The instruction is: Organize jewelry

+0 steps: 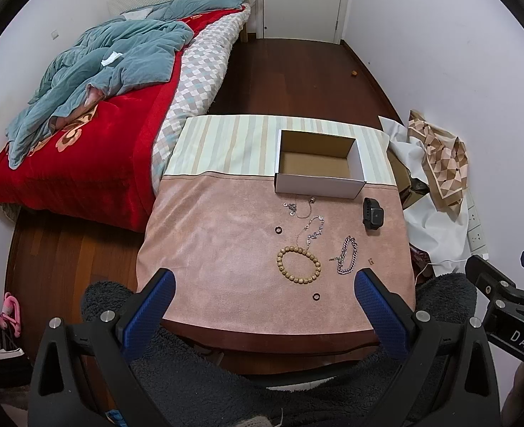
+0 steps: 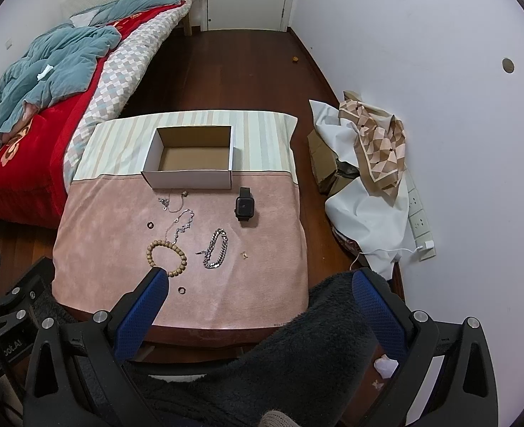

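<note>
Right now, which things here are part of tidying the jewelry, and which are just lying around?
For the job: cardboard box, bead bracelet, chain bracelet, thin necklaces, two dark rings, watch.

Lying about: bed quilt, patterned scarf, white sheet.

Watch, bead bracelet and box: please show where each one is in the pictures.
watch (image 2: 245, 207): right wrist view, on its dark face.
bead bracelet (image 1: 284, 250): left wrist view, on a bead at its far left side.
box (image 2: 187, 178): right wrist view, on its white front wall.
</note>
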The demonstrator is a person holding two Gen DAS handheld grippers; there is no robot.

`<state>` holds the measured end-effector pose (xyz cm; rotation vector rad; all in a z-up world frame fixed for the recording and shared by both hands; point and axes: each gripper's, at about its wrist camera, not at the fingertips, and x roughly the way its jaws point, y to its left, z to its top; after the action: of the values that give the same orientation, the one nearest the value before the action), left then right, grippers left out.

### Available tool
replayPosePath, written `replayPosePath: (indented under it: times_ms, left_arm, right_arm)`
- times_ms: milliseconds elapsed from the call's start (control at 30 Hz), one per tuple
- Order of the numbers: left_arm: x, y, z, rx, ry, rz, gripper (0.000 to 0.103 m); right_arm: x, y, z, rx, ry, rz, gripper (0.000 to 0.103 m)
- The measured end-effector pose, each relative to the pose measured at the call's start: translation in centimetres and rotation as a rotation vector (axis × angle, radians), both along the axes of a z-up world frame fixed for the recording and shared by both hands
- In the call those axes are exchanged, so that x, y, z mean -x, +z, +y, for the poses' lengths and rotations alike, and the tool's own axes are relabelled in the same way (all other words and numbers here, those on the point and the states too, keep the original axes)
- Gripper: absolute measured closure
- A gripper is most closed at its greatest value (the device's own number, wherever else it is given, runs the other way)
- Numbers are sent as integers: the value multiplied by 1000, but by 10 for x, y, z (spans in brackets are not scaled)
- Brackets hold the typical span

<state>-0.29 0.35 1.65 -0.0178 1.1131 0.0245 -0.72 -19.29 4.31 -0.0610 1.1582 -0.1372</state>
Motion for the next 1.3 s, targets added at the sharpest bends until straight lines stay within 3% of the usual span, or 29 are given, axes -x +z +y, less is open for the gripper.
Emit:
replayPosePath:
  times_ms: [300,500,600,767,933,1100,1300]
  left_arm:
    - [-3,-1,0,-2,0,-2,0]
    - [-43,-5,1,-54,23,-45,0]
    - [-67,-21,2,-83,35,-45,0]
    - [-96,-72,-2,-121,29,27,0]
    - [-103,-140,-2,-174,39,145,0]
    - [-108,-196,3,-186,60,239,0]
    - [-113,-242,9,-190,70,318,0]
  right_arm:
    - [0,0,0,-7,-3,-6,0]
    - [-20,-8,-10,-49,-40,-19,0]
    - [-39,-23,-20,-63,-68,-11,0]
    - [-74,-77,-40,-105,-108,79,0]
    - [-93,-156,-50,-187,-141,189,4]
    - [-101,-232,-34,-189,-125,291,29]
    - [-108,-283,-15,-187,-111,342,42]
